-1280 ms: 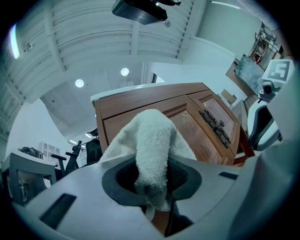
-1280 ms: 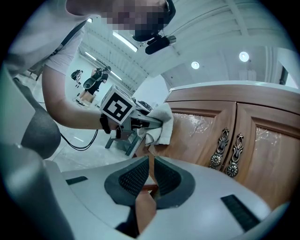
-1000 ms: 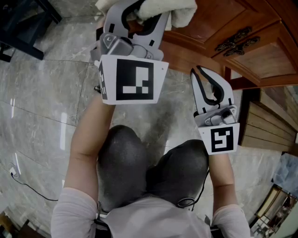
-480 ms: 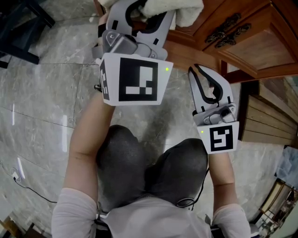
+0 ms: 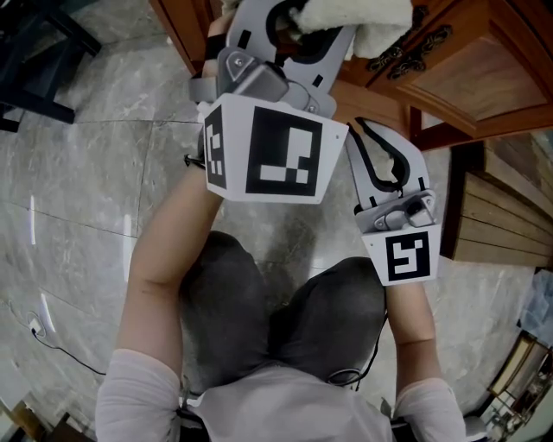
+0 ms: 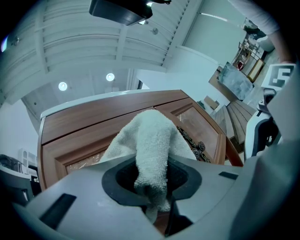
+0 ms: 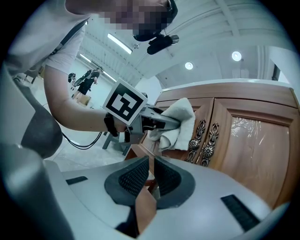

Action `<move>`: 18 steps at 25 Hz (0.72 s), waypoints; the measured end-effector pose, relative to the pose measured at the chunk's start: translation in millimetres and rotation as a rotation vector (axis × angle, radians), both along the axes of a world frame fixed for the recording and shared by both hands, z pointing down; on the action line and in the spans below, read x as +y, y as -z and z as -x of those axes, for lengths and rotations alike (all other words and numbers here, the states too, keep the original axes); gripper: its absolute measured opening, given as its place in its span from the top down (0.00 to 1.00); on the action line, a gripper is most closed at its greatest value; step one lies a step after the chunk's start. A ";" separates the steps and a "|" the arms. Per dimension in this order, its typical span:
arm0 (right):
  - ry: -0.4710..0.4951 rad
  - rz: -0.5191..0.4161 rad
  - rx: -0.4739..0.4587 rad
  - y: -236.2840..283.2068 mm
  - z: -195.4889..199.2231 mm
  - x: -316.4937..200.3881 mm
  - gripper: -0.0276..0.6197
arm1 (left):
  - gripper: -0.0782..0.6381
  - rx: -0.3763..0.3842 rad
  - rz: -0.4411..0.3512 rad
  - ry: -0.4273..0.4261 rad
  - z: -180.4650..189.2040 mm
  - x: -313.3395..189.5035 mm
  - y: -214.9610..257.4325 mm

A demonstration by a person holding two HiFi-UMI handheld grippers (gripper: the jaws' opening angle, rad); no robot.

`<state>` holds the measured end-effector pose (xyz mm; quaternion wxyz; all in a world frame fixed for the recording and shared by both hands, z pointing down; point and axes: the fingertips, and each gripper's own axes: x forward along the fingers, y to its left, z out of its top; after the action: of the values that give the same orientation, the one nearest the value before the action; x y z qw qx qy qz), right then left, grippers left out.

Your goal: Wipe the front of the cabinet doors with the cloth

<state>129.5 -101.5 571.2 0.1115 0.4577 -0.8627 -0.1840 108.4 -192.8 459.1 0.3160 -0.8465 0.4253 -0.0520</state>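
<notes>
A white terry cloth (image 5: 359, 15) is clamped in my left gripper (image 5: 294, 19), which is shut on it and presses it against the wooden cabinet doors (image 5: 484, 78) just left of the ornate metal handles (image 5: 421, 47). In the left gripper view the cloth (image 6: 152, 140) bulges out of the jaws onto the door panel (image 6: 89, 129). From the right gripper view I see the left gripper (image 7: 161, 123) and cloth (image 7: 182, 118) beside the handles (image 7: 205, 138). My right gripper (image 5: 369, 129) hangs lower, off the door, shut and holding nothing (image 7: 151, 176).
Grey marble floor (image 5: 86, 173) lies below, with the person's knees (image 5: 259, 302) over it. A dark furniture frame (image 5: 34, 52) stands at the upper left. Wooden slats (image 5: 492, 224) run along the right, and a thin cable (image 5: 52, 345) lies at the lower left.
My left gripper has carried the cloth to the right along the door, closer to the metal handles. The right gripper has stayed nearly still.
</notes>
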 end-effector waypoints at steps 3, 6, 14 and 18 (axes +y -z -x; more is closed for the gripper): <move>0.001 -0.001 -0.004 0.2 -5.1 0.8 0.87 | 0.73 -0.012 -0.004 -0.017 -13.5 4.1 1.3; -0.001 -0.004 -0.013 1.5 -10.0 1.2 0.87 | 0.73 -0.040 -0.016 -0.044 -29.2 9.9 0.4; -0.009 -0.005 -0.018 2.6 -20.8 4.6 0.87 | 0.73 -0.088 -0.048 -0.087 -52.2 18.1 -0.2; -0.005 -0.001 -0.011 1.9 -19.4 4.5 0.87 | 0.73 -0.086 -0.053 -0.079 -42.7 21.6 0.1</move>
<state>148.9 -97.1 569.3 0.1070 0.4607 -0.8622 -0.1814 151.1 -171.2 459.0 0.3581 -0.8510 0.3788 -0.0646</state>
